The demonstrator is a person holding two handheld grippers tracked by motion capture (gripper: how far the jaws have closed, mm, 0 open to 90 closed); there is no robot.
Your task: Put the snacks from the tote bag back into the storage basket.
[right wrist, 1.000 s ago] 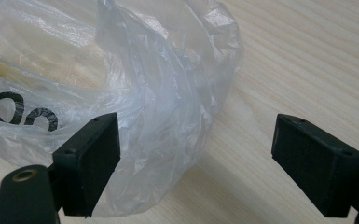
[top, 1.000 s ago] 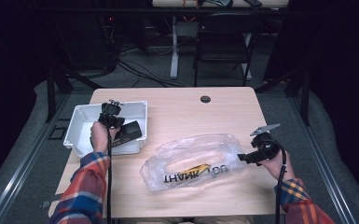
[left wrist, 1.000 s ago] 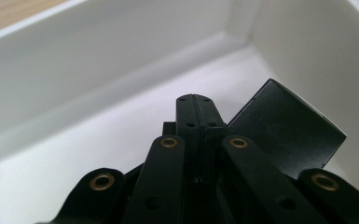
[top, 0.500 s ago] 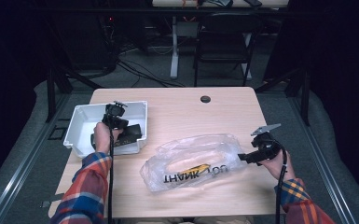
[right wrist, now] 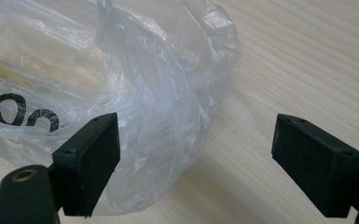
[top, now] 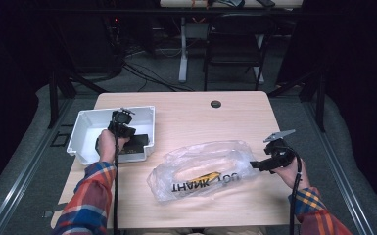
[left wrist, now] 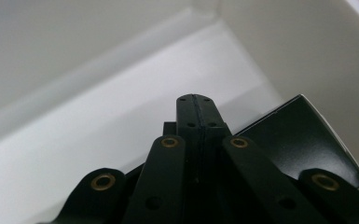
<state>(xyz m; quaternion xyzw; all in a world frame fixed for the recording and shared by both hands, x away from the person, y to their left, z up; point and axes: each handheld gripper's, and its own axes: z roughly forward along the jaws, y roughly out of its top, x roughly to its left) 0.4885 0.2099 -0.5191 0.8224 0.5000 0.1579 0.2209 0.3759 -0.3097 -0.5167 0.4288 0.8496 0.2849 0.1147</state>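
Pale wooden table (top: 186, 122), small dark round plug (top: 216, 104) near its far edge, black chair (top: 232, 46) behind

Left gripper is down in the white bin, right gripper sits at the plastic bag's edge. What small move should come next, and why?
Probably open the left gripper: its jaws are pressed together with nothing between them, beside the black box in the white bin. The right gripper is open at the plastic bag edge, not pinching it.
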